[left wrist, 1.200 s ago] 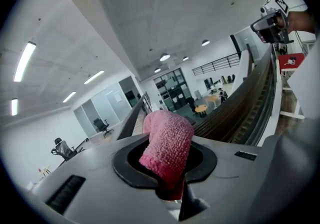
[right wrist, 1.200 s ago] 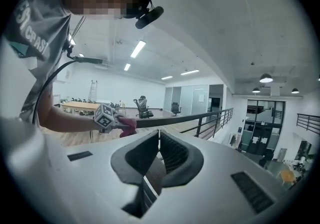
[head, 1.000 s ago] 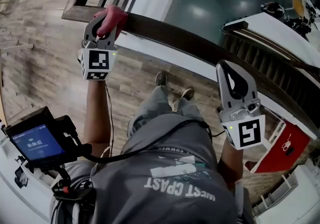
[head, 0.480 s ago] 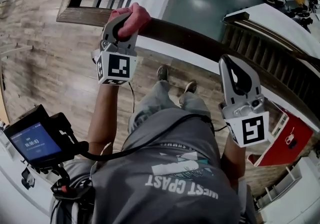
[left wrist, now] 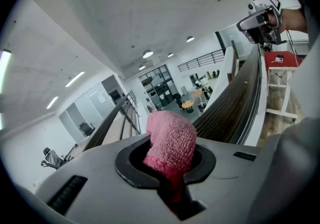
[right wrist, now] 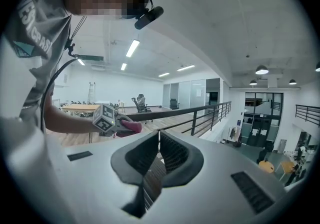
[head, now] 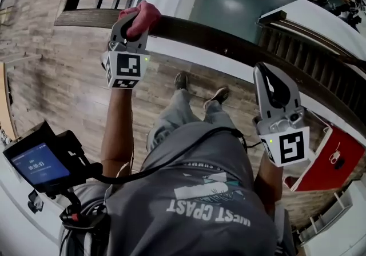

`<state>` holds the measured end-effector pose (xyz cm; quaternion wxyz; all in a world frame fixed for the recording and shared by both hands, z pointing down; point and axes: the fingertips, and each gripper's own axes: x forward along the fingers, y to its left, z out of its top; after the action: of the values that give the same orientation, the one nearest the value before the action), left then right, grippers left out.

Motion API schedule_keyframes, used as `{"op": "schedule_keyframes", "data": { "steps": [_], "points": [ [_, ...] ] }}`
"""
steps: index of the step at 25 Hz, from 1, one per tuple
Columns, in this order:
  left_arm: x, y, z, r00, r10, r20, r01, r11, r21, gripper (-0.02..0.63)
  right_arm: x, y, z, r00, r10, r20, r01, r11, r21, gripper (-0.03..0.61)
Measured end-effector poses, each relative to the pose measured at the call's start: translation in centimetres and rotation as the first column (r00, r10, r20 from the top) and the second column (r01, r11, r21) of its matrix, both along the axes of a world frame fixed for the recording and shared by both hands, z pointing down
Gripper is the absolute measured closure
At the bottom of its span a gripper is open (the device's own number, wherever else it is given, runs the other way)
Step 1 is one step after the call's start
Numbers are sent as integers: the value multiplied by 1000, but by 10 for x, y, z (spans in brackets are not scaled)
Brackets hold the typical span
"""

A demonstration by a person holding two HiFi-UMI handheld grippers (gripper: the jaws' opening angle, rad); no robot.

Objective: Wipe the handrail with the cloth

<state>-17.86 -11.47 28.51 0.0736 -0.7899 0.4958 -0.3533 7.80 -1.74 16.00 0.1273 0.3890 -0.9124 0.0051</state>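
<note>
Fingers (left wrist: 95, 178) on the left gripper (head: 132, 22) are clamping down hard on the pink cloth (left wrist: 170, 140), so that one's definitely gripping it. The fluffy wad is bulging up out of the round gap between the pads, and its lower bit is getting pinched in the narrow slot underneath. From the head view, the cloth is poking out past the fingertips and sitting right on top of the dark wooden handrail (head: 229, 43), close to the corner at the rail's left end. The gripper is angling down onto it from the person's side. Further right along the same rail, well apart from the cloth, the right gripper (right wrist: 158, 143) is hanging with its ribbed pads pressing flat together and nothing between them. The rail's wood grain is showing through the gap just below them, but I can't tell if it's actually touching the rail. Moving outward, the person (head: 194, 192) in the grey T-shirt is standing just behind the rail, with shoes (head: 182, 80) on the wooden floor (head: 51, 89). A little handheld screen (head: 39, 164) is glowing blue at the lower left, and a red stand (head: 334, 163) is sitting off to the right beyond the right gripper.
</note>
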Motion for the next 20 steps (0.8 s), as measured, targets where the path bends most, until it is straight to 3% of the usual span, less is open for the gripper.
{"op": "schedule_keyframes", "data": {
  "steps": [7, 20],
  "points": [
    [-38, -20, 0, 996, -87, -8, 87, 996, 26, 551, 3, -2, 1, 1000, 4, -15, -4, 1000, -15, 571],
    [41, -6, -1, 997, 46, -61, -45, 999, 14, 551, 17, 1, -3, 999, 39, -13, -39, 999, -7, 571]
  ]
}}
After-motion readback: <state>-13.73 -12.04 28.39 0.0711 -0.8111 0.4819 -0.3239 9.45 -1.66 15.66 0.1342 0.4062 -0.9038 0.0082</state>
